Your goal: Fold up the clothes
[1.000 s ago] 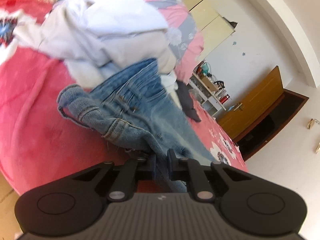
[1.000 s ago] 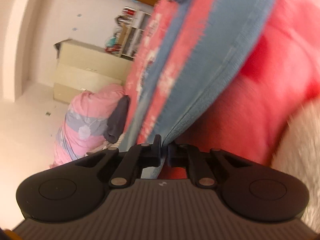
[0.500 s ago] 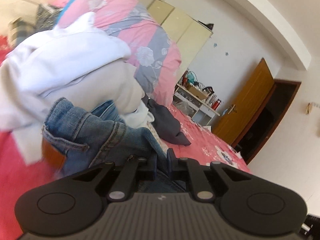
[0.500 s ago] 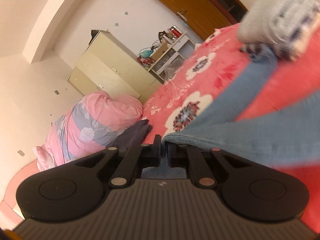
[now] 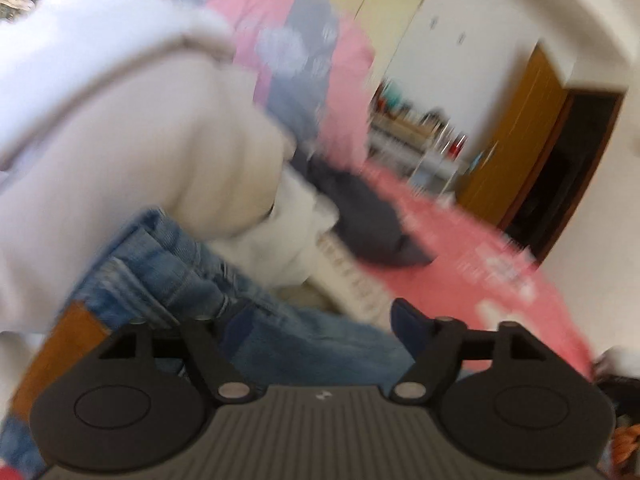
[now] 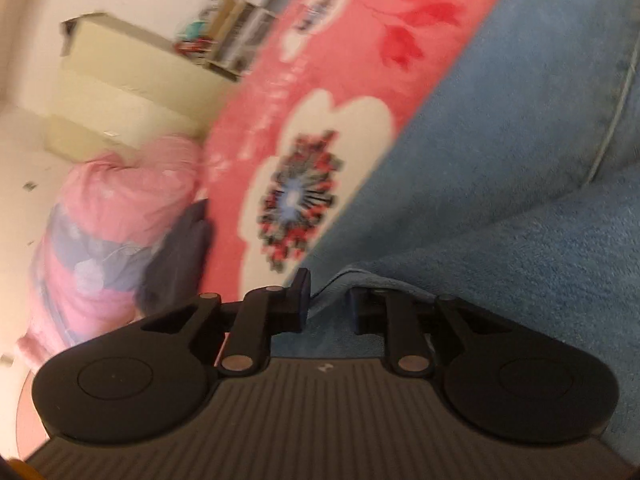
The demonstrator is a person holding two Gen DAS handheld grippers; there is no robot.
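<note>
Blue jeans (image 5: 172,264) lie on the red floral bedspread (image 5: 460,264), their waistband against a heap of white and beige clothes (image 5: 140,140). My left gripper (image 5: 320,320) hangs low over them. Its jaws are opening wide, with denim lying loose between them and no pad pressing on it. In the right wrist view the jeans (image 6: 500,200) spread flat across the bedspread (image 6: 340,60). My right gripper (image 6: 326,292) is opening, its jaws a little apart. A denim edge sits in the gap and neither pad presses on it.
A rolled pink and grey quilt (image 5: 312,40) and a dark garment (image 5: 368,220) lie beyond the clothes heap. The quilt (image 6: 116,216) also shows left of the right gripper. Cream cabinets (image 6: 120,92), a cluttered shelf (image 5: 420,136) and a wooden door (image 5: 516,140) stand past the bed.
Both grippers were shut on the jeans and now stand open. The left has swung closer to the clothes heap; the right has swept across and now sits over flat denim.
</note>
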